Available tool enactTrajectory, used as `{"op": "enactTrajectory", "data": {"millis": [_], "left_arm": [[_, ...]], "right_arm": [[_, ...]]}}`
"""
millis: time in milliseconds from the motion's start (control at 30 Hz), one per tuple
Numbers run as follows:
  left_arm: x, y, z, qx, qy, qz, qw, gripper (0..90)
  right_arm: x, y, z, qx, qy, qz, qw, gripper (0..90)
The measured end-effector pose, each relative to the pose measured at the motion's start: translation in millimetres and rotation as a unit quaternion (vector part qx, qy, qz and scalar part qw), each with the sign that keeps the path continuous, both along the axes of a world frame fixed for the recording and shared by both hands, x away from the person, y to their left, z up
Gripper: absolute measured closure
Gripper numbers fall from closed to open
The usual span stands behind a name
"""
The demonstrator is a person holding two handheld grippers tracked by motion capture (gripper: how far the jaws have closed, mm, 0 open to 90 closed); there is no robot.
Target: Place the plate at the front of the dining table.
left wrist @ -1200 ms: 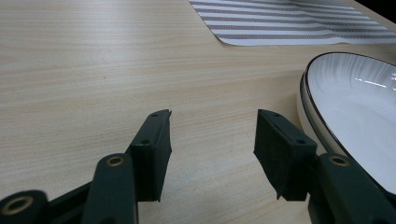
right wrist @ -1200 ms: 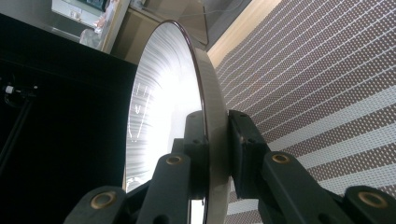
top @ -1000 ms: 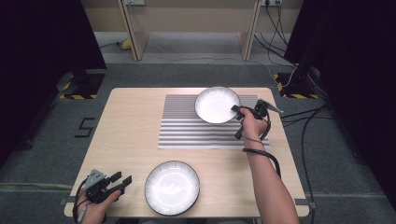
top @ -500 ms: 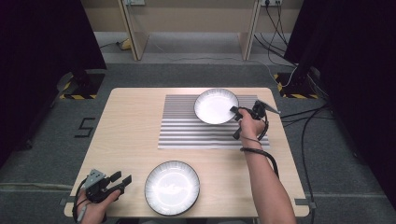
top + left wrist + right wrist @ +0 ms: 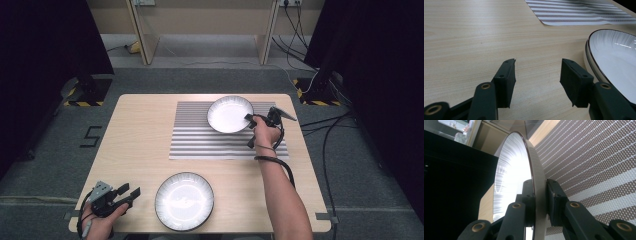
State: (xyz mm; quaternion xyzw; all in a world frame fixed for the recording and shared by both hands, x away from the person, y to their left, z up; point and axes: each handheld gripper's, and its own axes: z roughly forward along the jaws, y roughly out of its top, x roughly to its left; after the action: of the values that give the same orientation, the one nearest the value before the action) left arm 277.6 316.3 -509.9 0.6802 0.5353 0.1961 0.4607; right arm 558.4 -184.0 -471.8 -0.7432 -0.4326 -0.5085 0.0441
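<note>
White ribbed bowl [image 5: 230,114] has a dark rim.

High view: looking forward and down from above the near edge, taking in the whole pale wooden table [image 5: 145,140].
Left gripper view: skimming low over the tabletop, sharing the near white dark-rimmed plate [image 5: 616,62] at right.
Right gripper view: sitting very close, rolled sideways, sharing the grey striped placemat [image 5: 599,162].
</note>
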Motion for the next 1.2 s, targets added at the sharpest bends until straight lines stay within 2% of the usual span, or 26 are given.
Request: {"op": "enactTrajectory", "data": {"millis": [433,1200], "left_arm": [[0.5,2.0,-0.6,0.0,0.0,0.002,1.0,45.2],[0.4,2.8,0.0,0.001,-0.001,0.002,1.0,45.2]], "right_arm": [[4.9,3.4,-12.2,-0.009,0.013,-0.006,0.9999,77.6],[8.2,6.3,-22.1,-0.021,0.027,-0.002,0.9994,77.2]]}}
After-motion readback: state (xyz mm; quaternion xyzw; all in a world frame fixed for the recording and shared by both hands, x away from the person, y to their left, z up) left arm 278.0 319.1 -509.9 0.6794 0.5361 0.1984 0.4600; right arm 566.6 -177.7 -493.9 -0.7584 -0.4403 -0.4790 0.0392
